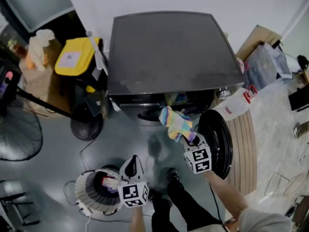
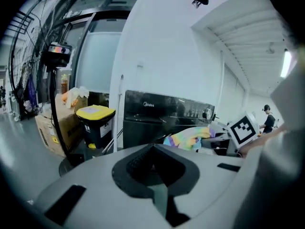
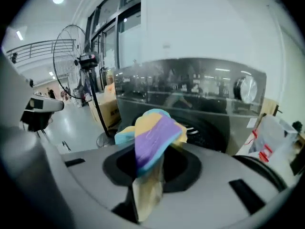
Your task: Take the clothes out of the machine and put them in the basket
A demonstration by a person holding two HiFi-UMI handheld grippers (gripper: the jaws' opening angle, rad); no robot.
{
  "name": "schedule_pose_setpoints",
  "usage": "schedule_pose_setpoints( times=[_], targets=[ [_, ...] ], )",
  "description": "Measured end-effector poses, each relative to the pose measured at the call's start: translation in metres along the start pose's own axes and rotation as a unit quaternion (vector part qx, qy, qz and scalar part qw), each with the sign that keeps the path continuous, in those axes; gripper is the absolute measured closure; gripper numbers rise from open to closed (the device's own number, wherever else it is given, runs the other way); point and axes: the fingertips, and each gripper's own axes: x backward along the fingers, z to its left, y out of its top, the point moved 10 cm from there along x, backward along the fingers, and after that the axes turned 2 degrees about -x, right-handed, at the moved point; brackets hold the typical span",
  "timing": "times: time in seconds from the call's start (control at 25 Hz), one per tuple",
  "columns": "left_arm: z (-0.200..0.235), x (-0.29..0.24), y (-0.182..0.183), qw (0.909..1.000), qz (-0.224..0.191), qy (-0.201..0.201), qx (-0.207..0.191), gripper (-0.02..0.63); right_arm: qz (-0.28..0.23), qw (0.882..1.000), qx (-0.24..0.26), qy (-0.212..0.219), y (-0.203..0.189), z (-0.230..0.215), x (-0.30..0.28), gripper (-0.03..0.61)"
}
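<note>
The garment (image 1: pixel 176 123), a bunched cloth striped in yellow, blue, purple and green, hangs in the air at the centre of the head view. It is just in front of the washing machine's (image 1: pixel 164 52) dark opening and outside the drum. The right gripper (image 1: pixel 190 138) has its jaws pinched on one end of it. In the right gripper view the fabric rises out of the narrow slit between the jaws and folds over.

Just right of the garment stands the machine's round black door (image 1: pixel 218 140), swung open.

The left gripper (image 1: pixel 131 163) is at lower centre-left with its jaws pressed together and nothing between them. It is well apart from the garment and next to the basket (image 1: pixel 83 191). The basket is white, round and ribbed, stands on the grey floor (image 1: pixel 130 139) at lower left, and already has some clothes in it.

Farther out, a yellow-lidded bin (image 1: pixel 76 56) sits at the machine's left side, and a wire-caged fan (image 1: pixel 17 135) lies at the left edge.
</note>
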Motion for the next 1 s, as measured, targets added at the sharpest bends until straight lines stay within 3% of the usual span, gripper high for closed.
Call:
schedule_pose_setpoints(
  times=[0.24, 0.48, 0.76, 1.0],
  targets=[
    [0.005, 0.068, 0.081, 0.9984, -0.037, 0.041, -0.005, 0.595, -0.04, 0.999, 0.021, 0.03, 0.091, 0.031, 0.079, 0.474],
    [0.012, 0.146, 0.133, 0.9937, -0.068, 0.089, 0.002, 0.595, -0.083, 0.992, 0.057, 0.072, 0.158, 0.073, 0.148, 0.474],
    [0.035, 0.25, 0.155, 0.9807, -0.095, 0.17, 0.013, 0.595, -0.128, 0.974, 0.111, 0.15, 0.211, 0.147, 0.196, 0.474],
    [0.055, 0.34, 0.15, 0.9601, -0.116, 0.253, 0.026, 0.595, -0.162, 0.952, 0.138, 0.22, 0.248, 0.219, 0.21, 0.474]
  ],
)
